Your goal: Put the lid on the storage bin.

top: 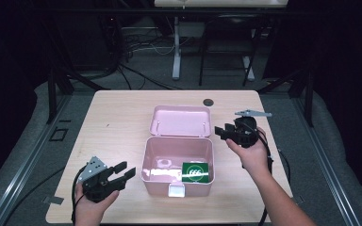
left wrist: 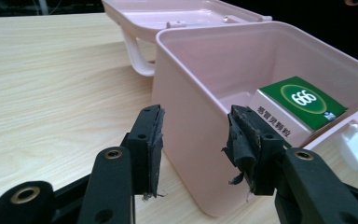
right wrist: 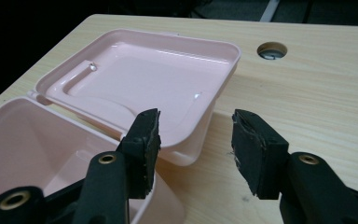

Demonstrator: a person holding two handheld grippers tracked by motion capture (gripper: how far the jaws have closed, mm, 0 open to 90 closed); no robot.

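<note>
With both sets of jaws released and empty, our right gripper (top: 227, 133) sits by the laid-back lid (top: 180, 120) of the pink box (top: 154, 162) at frame centre, our left gripper (top: 122, 172) at lower left; closing that lid looks next.

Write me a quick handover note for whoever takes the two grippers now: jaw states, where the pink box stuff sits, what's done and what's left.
Left gripper: open, empty, beside the pink box at its front left corner.
Right gripper: open, empty, by the lid at its right edge.
Box stands mid-table with the lid hinged back flat behind it.
Done: green carton lies inside at the front right.
Left, probably: swing the lid over and latch it.
</note>
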